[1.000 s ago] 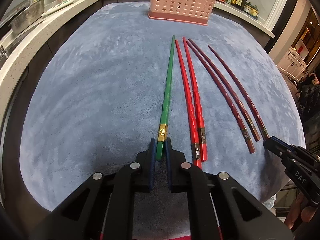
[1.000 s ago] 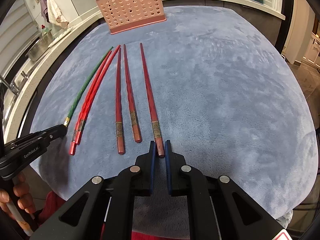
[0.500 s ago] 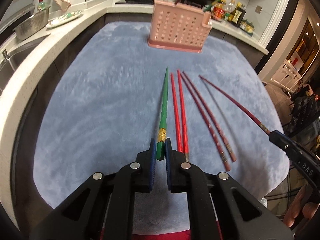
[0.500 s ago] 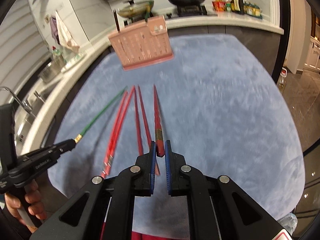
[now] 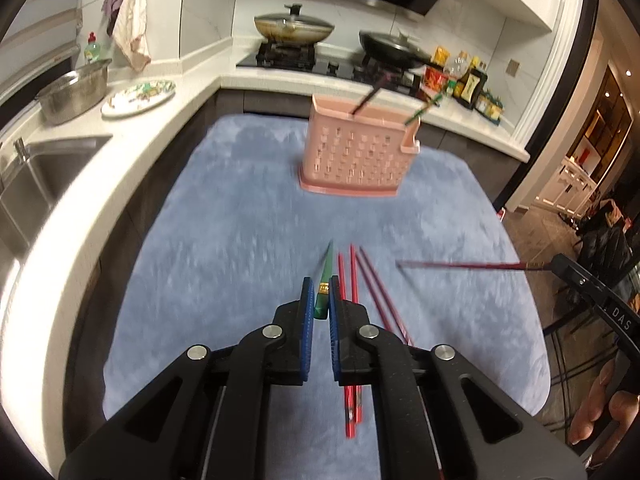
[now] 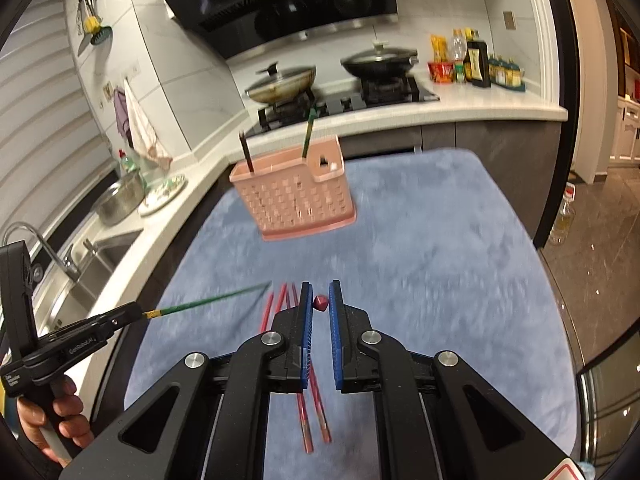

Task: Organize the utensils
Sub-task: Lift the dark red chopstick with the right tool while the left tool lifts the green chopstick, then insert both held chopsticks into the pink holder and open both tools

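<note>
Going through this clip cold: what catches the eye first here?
Both grippers hold a chopstick in the air over the blue mat: the left gripper pinches a green chopstick, the right gripper a dark red chopstick. Beyond them stands a pink basket, with four red chopsticks left lying on the mat.

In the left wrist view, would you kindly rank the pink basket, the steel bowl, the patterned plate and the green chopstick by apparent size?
1. pink basket
2. steel bowl
3. patterned plate
4. green chopstick, foreshortened, so unsure

Bowl and plate look close in width.
</note>
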